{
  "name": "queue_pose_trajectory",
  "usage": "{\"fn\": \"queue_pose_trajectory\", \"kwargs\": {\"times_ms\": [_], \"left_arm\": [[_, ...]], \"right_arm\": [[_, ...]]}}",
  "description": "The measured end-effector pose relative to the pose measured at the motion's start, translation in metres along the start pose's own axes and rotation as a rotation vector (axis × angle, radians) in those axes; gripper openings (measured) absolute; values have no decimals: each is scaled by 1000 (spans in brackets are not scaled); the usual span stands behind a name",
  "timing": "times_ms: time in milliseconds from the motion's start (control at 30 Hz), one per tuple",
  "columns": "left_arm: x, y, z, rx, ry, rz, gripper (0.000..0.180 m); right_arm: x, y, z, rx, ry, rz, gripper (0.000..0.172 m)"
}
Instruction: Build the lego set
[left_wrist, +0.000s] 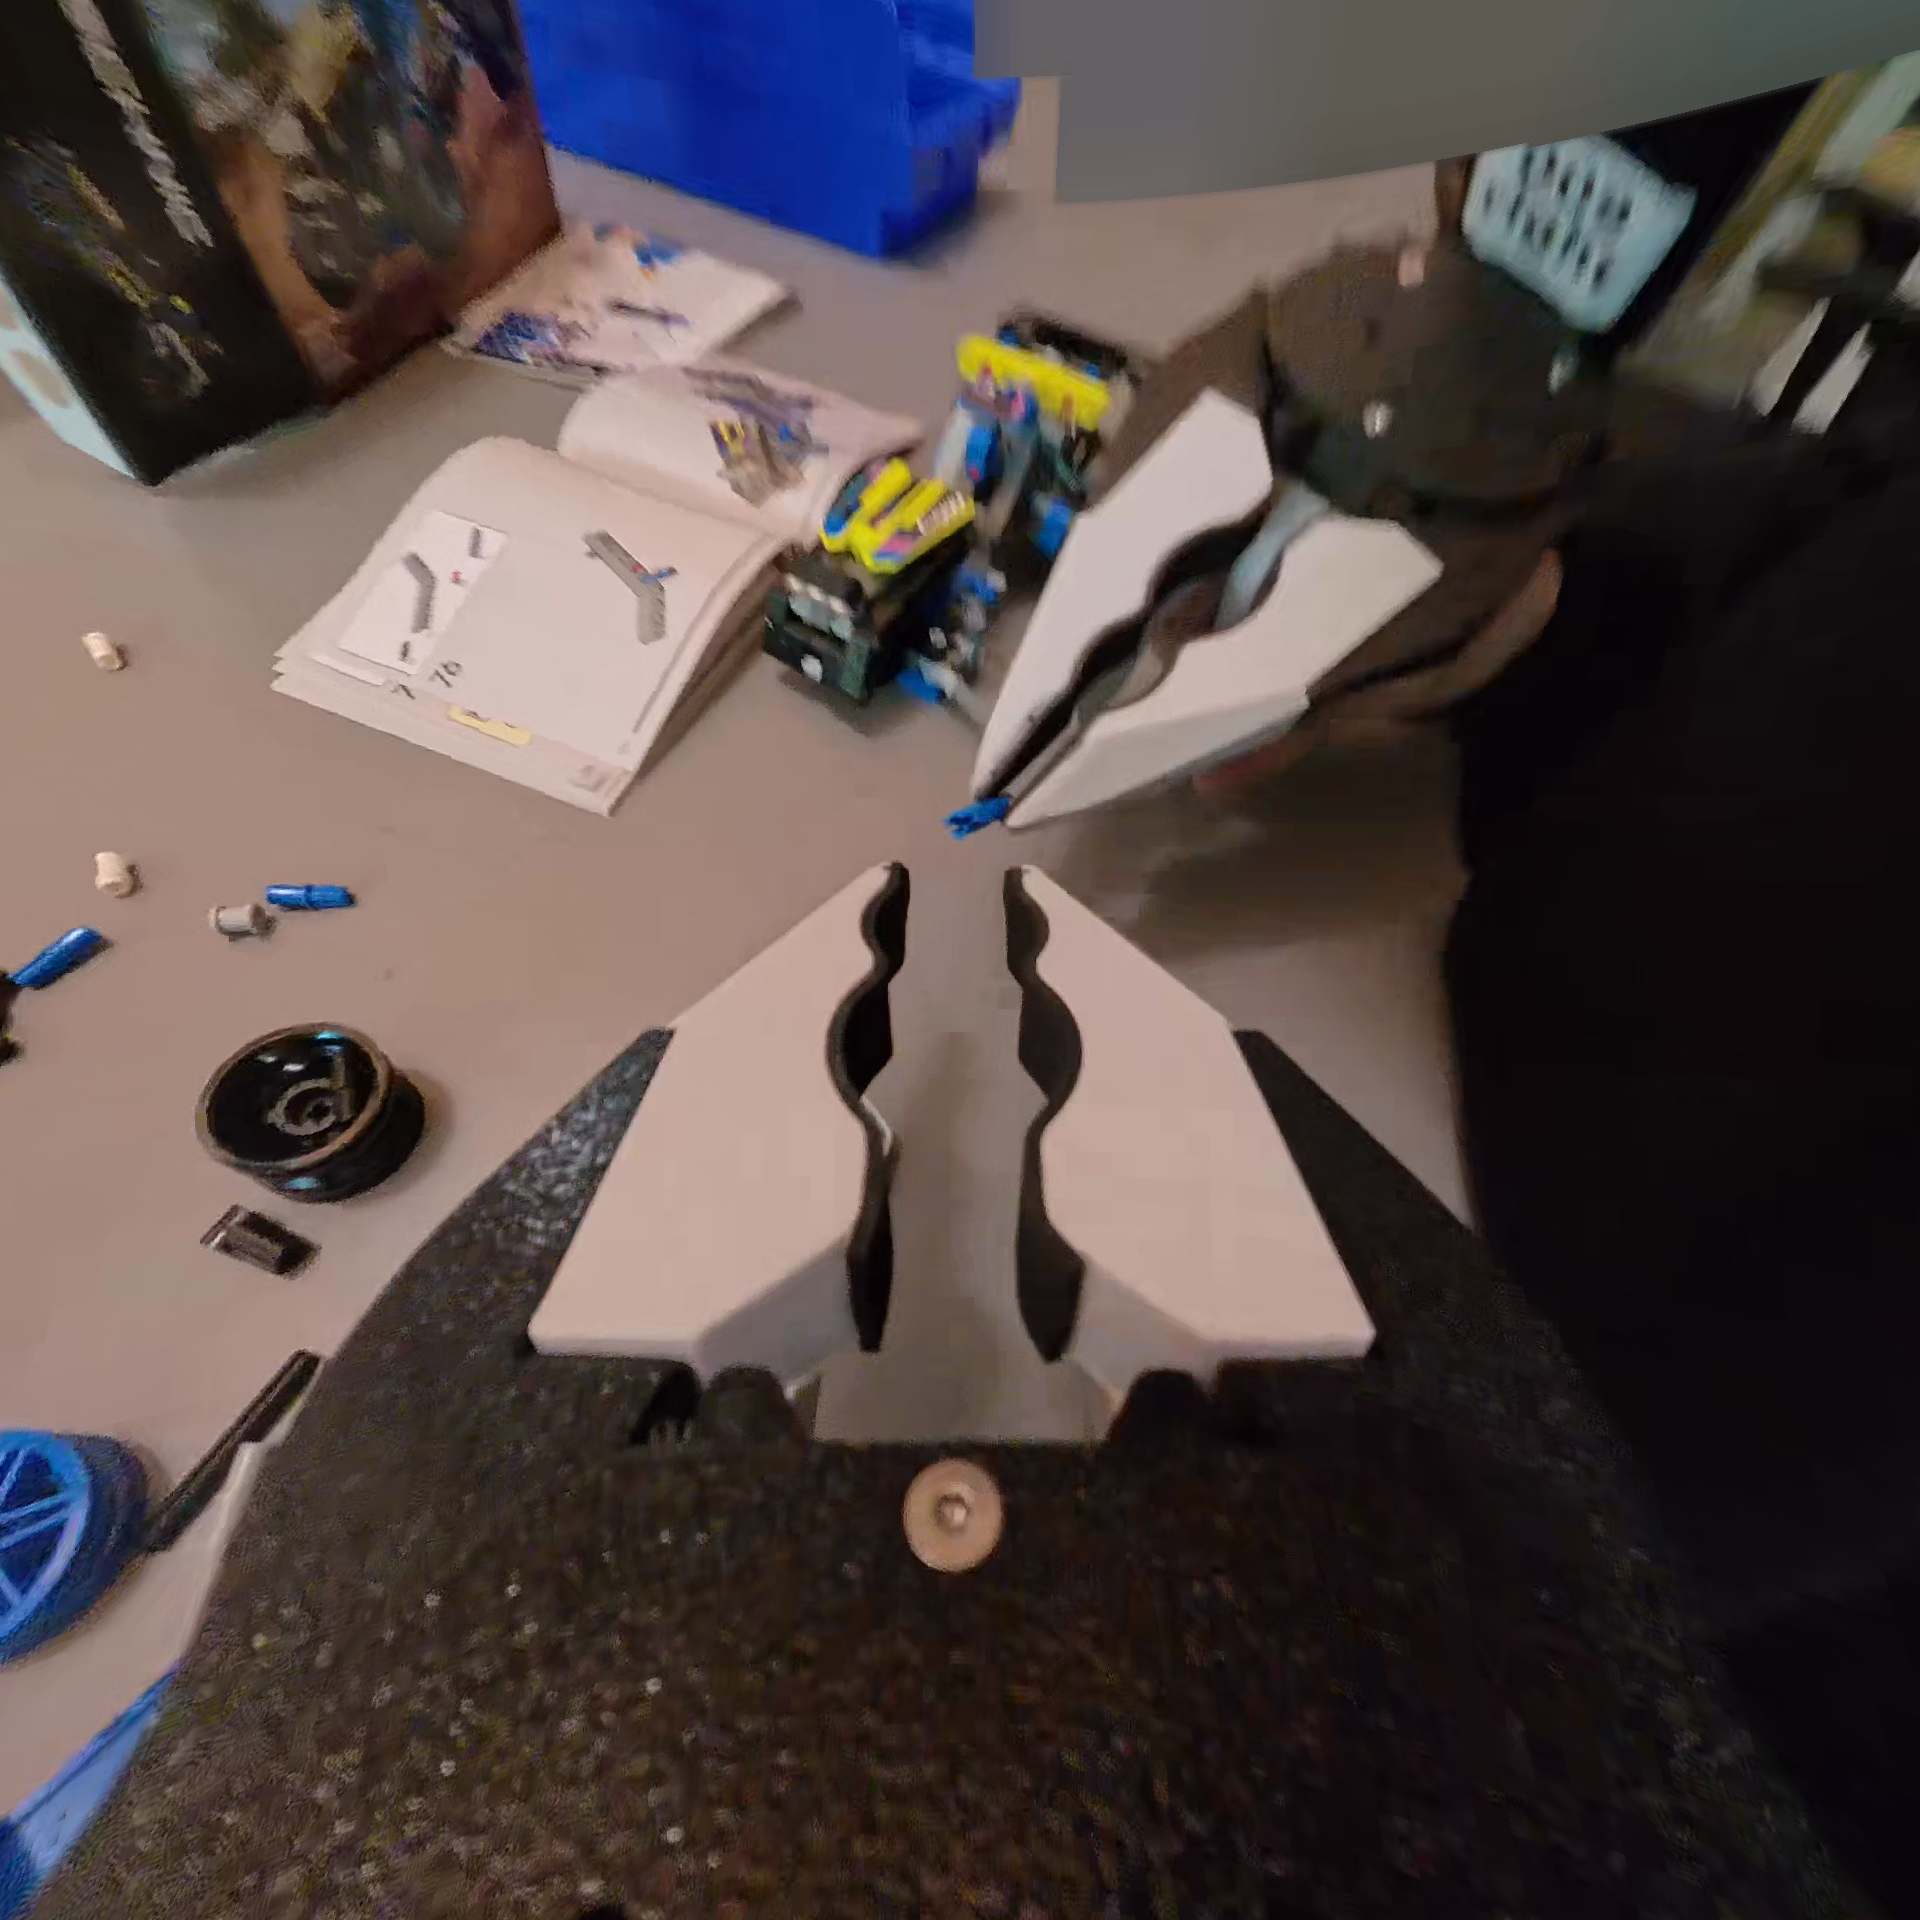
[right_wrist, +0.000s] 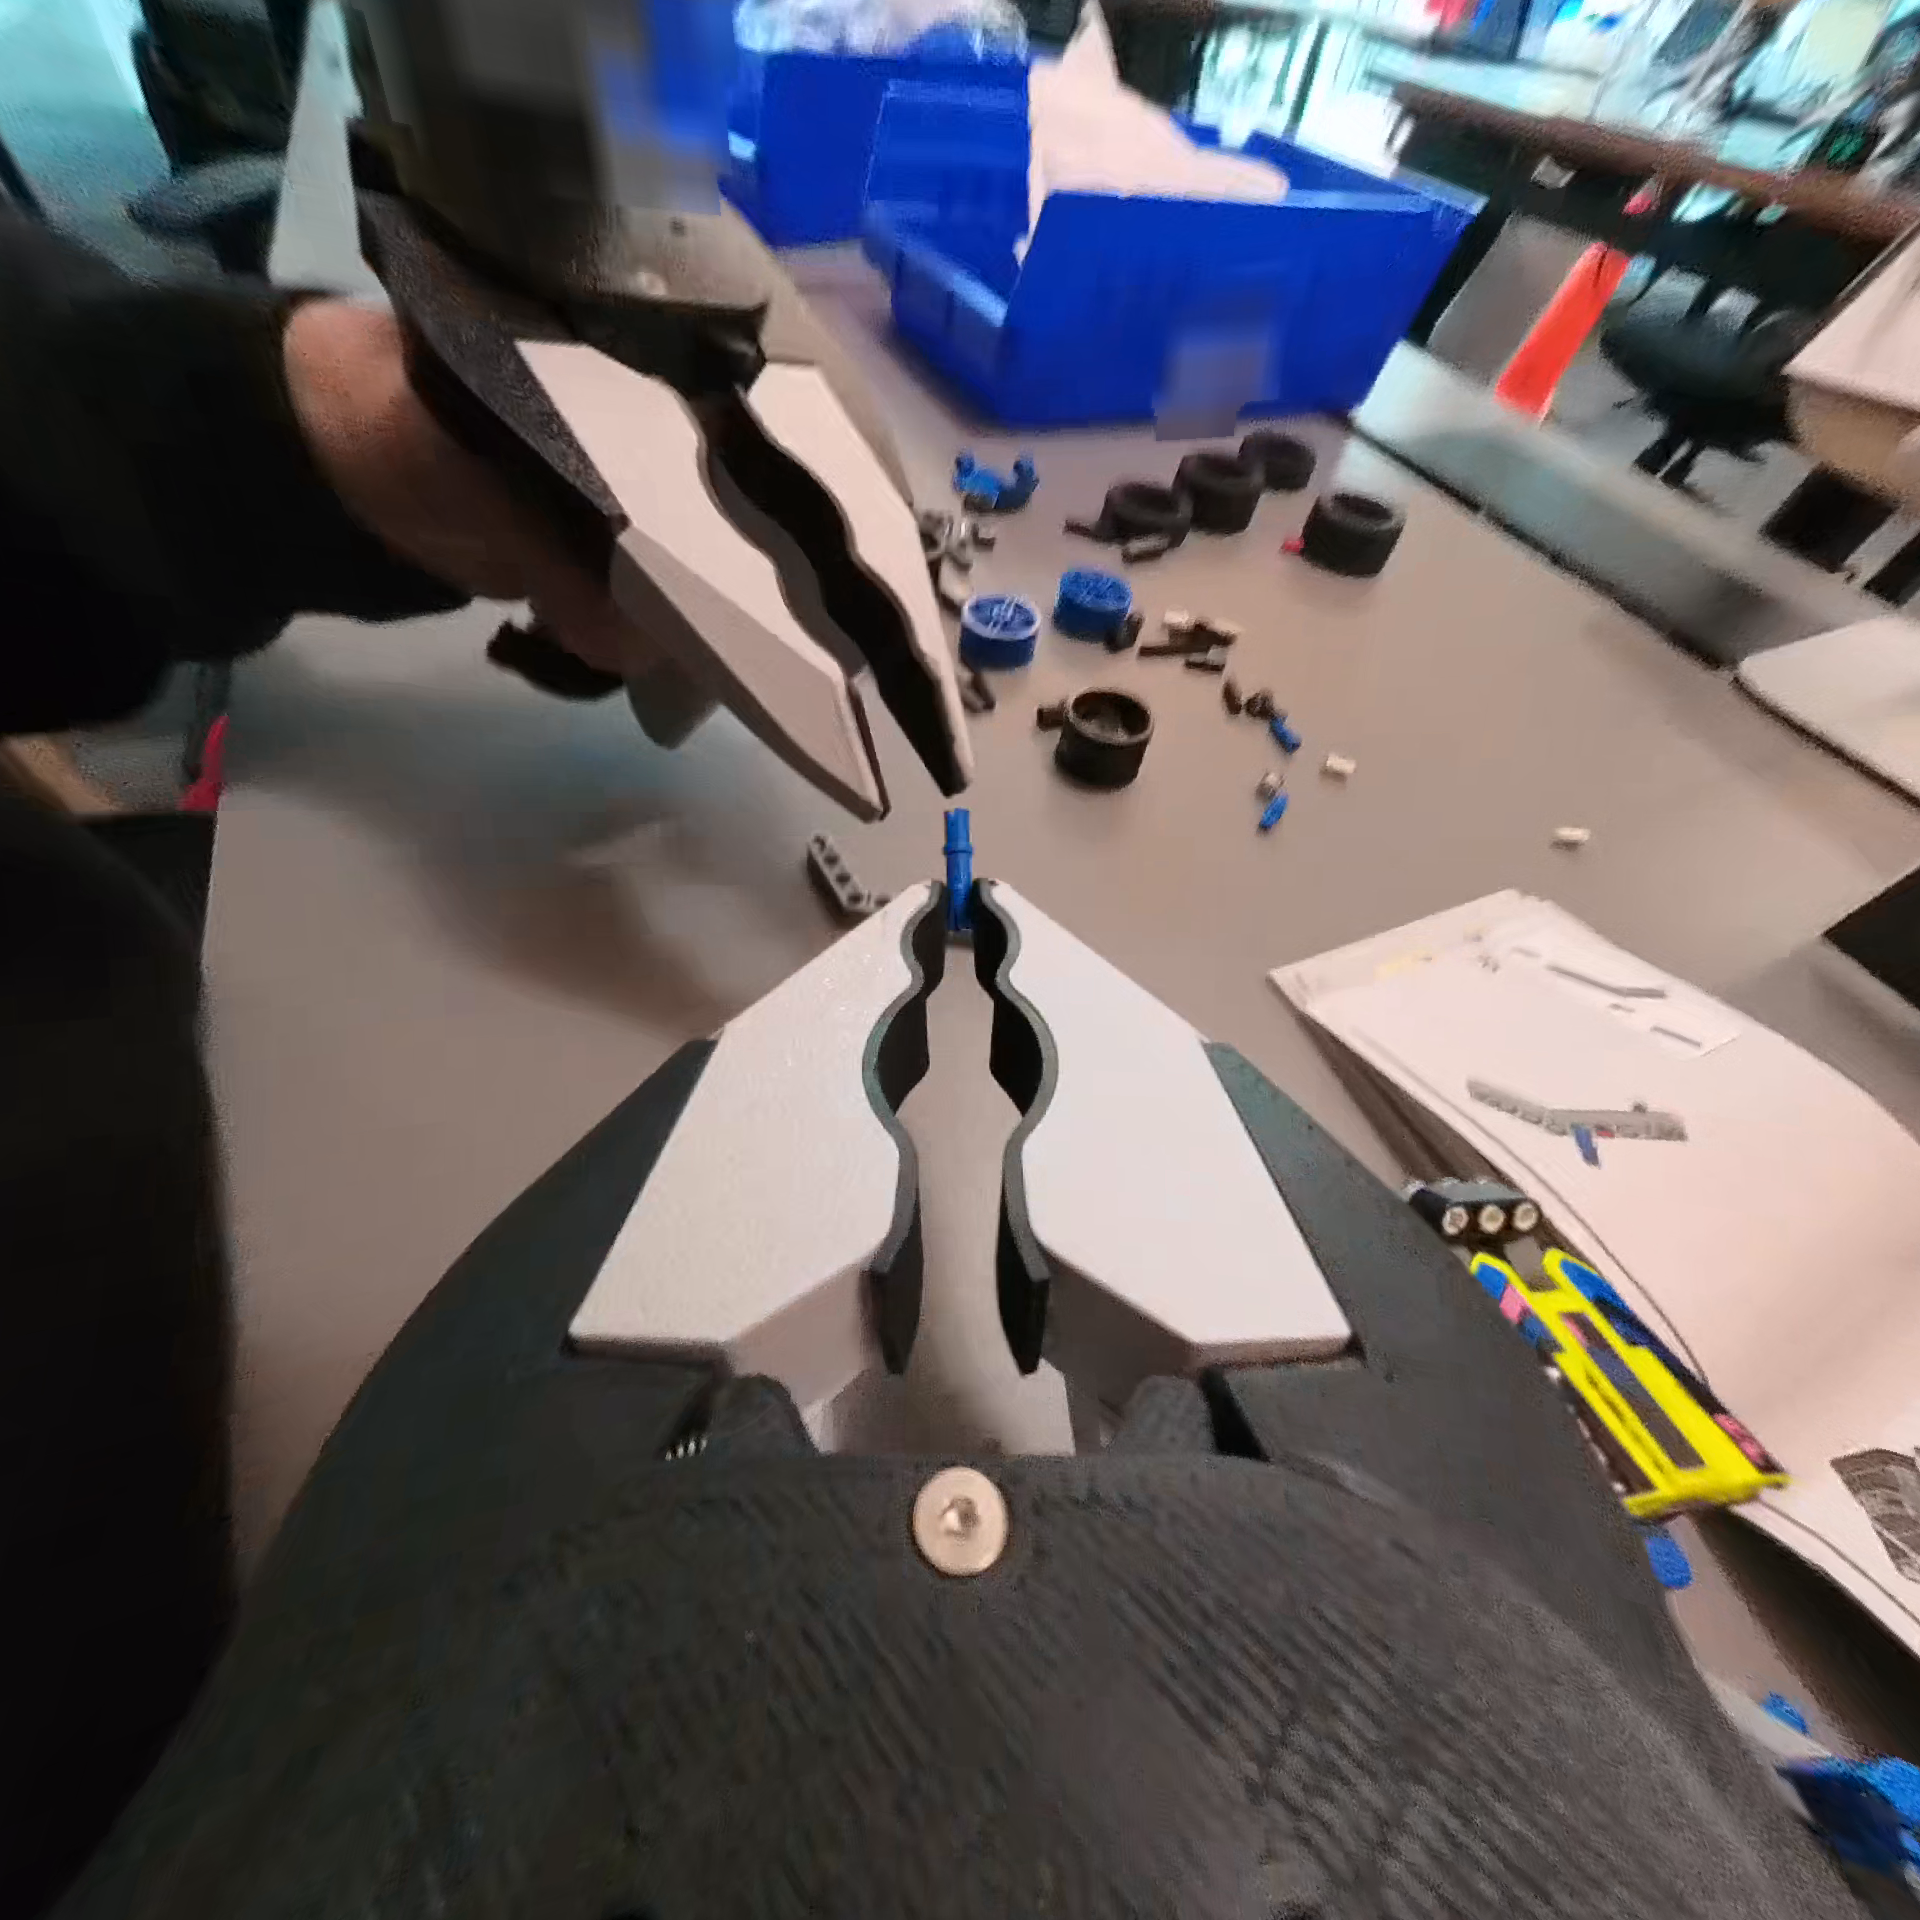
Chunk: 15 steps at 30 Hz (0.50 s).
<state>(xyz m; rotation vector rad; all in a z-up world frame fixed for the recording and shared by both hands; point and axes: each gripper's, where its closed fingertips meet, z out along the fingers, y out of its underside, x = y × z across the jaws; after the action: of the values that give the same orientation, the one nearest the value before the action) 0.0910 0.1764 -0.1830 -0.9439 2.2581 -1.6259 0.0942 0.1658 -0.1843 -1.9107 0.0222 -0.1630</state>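
Pin (right_wrist: 957, 862) sticks straight out of our right gripper (right_wrist: 961, 891), its fingers (right_wrist: 1013, 940) clamped on its base. Our left gripper (left_wrist: 954, 871), fingers parted and empty, sits just beside the pin's free end.

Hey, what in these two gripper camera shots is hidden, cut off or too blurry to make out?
- Left wrist view: blue wheel cut off by the left edge.
- Left wrist view: tall dark box print smeared by blur; top cut off.
- Right wrist view: the blue pin's lower end is hidden between the right gripper's jaws.
- Right wrist view: the room beyond the blue bins is blurred.
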Motion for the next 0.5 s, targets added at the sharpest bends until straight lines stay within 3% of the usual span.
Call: {"fn": "queue_pose_trajectory", "kwargs": {"times_ms": [67, 167, 433, 500], "left_arm": [[2, -13, -7, 96, 31, -48, 15], [4, -14, -10, 118, 64, -90, 15], [17, -14, -7, 138, 139, -75, 15], [16, -13, -7, 133, 136, -67, 5]], "right_arm": [[-3, -9, 0, 62, -12, 1, 2], [-5, -23, -2, 153, -24, 10, 2], [-16, -21, 3, 144, -59, -40, 2], [-19, -21, 4, 138, -64, -66, 2]]}}
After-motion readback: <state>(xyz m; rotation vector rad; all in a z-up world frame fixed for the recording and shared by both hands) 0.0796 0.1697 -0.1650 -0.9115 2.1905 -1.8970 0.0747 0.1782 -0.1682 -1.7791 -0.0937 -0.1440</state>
